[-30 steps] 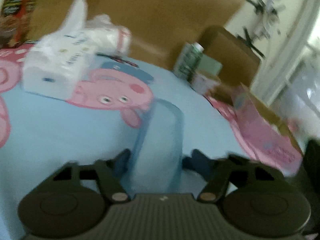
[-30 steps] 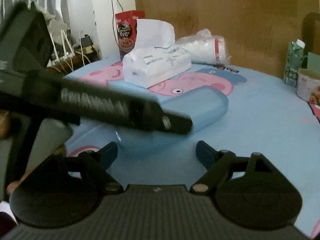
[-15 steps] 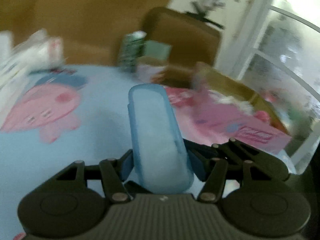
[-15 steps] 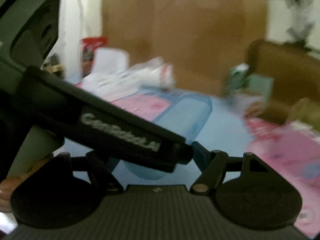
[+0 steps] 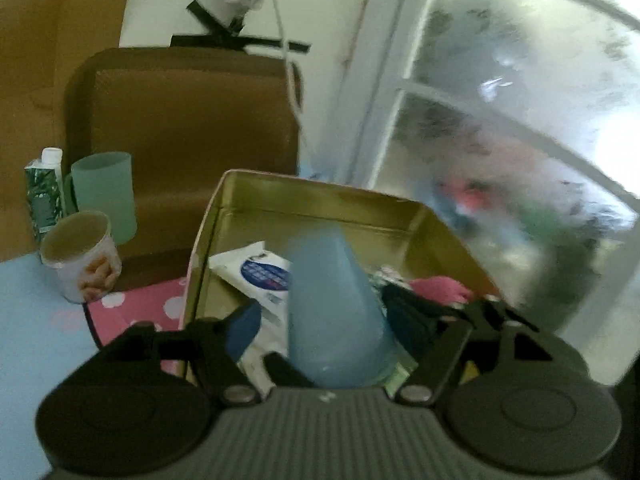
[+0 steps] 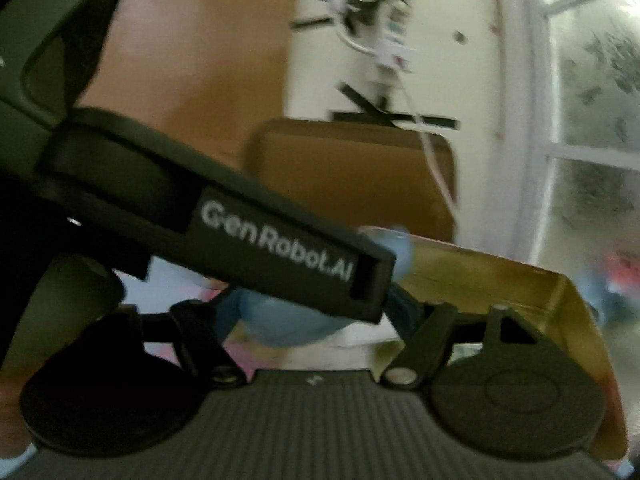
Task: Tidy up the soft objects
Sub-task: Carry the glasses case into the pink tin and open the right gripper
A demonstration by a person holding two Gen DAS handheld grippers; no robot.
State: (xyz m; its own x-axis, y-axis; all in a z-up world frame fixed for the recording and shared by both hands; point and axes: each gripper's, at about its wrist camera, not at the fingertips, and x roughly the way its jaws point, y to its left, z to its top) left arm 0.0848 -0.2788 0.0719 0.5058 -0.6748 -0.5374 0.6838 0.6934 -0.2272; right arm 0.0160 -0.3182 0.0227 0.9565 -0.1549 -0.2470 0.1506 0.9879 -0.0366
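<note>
The left gripper (image 5: 326,332) was clamped on the blue pouch (image 5: 336,312) over the box (image 5: 320,196), apparently to drop it in; the right gripper (image 6: 316,320) gaped empty, near.

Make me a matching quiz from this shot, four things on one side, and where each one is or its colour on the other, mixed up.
Things:
1. blue pouch
2. paper cup
3. wipes pack
4. green cup

Descriptions:
A. lying in the gold box
B. between the left hand-held gripper's fingers
C. orange snack picture on its side
D. pale mint, behind the paper cup

Pairs: 1-B, 2-C, 3-A, 4-D
</note>
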